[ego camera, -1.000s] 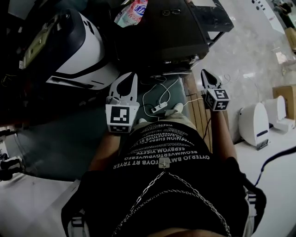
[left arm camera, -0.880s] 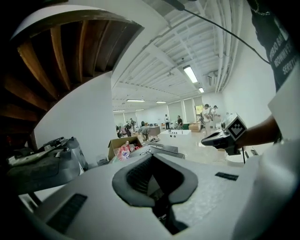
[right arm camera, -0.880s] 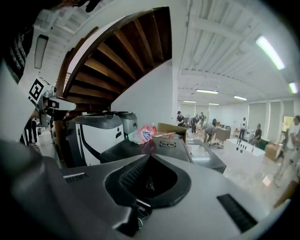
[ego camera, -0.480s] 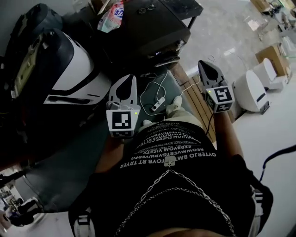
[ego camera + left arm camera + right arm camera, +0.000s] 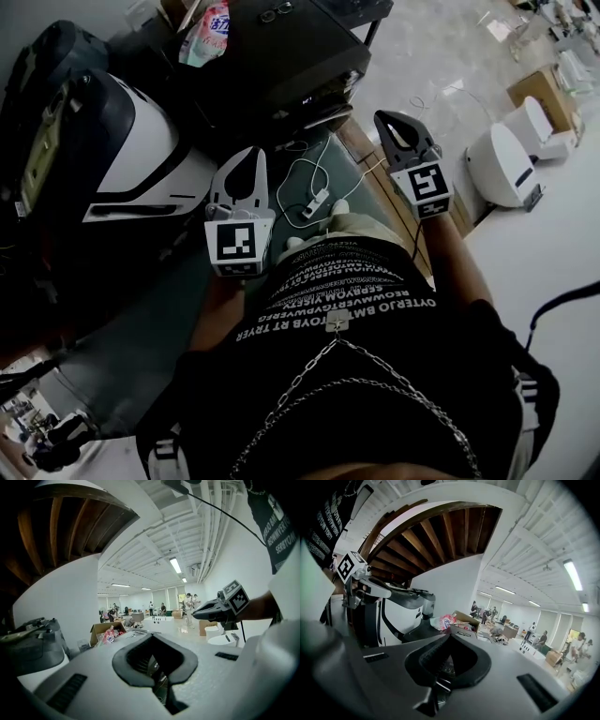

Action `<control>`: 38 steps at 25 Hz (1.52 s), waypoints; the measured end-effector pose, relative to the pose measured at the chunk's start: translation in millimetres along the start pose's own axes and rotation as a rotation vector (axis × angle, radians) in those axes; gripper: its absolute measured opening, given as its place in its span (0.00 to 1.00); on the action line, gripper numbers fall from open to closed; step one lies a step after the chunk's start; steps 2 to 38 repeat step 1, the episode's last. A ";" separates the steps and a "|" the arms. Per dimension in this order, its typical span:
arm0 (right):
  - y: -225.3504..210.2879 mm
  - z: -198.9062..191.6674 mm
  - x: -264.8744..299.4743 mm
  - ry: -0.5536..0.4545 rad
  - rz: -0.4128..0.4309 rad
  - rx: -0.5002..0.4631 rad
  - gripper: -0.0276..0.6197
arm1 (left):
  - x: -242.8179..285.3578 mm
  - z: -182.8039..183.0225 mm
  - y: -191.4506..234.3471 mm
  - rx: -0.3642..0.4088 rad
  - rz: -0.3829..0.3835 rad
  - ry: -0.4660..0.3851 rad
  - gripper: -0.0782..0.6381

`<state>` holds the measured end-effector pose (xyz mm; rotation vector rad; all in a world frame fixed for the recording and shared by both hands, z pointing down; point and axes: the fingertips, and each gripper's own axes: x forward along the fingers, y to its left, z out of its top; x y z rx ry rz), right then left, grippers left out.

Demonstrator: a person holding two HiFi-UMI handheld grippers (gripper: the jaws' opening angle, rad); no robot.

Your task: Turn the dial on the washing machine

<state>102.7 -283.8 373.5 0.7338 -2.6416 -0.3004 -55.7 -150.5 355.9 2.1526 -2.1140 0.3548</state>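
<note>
Against a second ago we find the right gripper (image 5: 392, 120) raised, level with the left gripper (image 5: 247, 157), both jaws together on nothing, well apart from the white washer (image 5: 155, 159); its dial isn't visible.

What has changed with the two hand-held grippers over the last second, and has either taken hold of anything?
The right dark hand-held gripper has risen and rolled slightly, showing more of its broad side in the head view. The left white hand-held gripper barely shifted. The head camera swung, so the background slid. Unchanged: both are shut and empty, touching nothing, and the white power strip lies where it was.
</note>
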 end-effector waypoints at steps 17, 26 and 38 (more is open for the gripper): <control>0.1 0.5 3.3 -0.001 0.004 -0.003 0.04 | 2.8 0.1 1.6 -0.005 0.002 0.009 0.12; 0.1 0.5 3.3 -0.001 0.004 -0.003 0.04 | 2.8 0.1 1.6 -0.005 0.002 0.009 0.12; 0.1 0.5 3.3 -0.001 0.004 -0.003 0.04 | 2.8 0.1 1.6 -0.005 0.002 0.009 0.12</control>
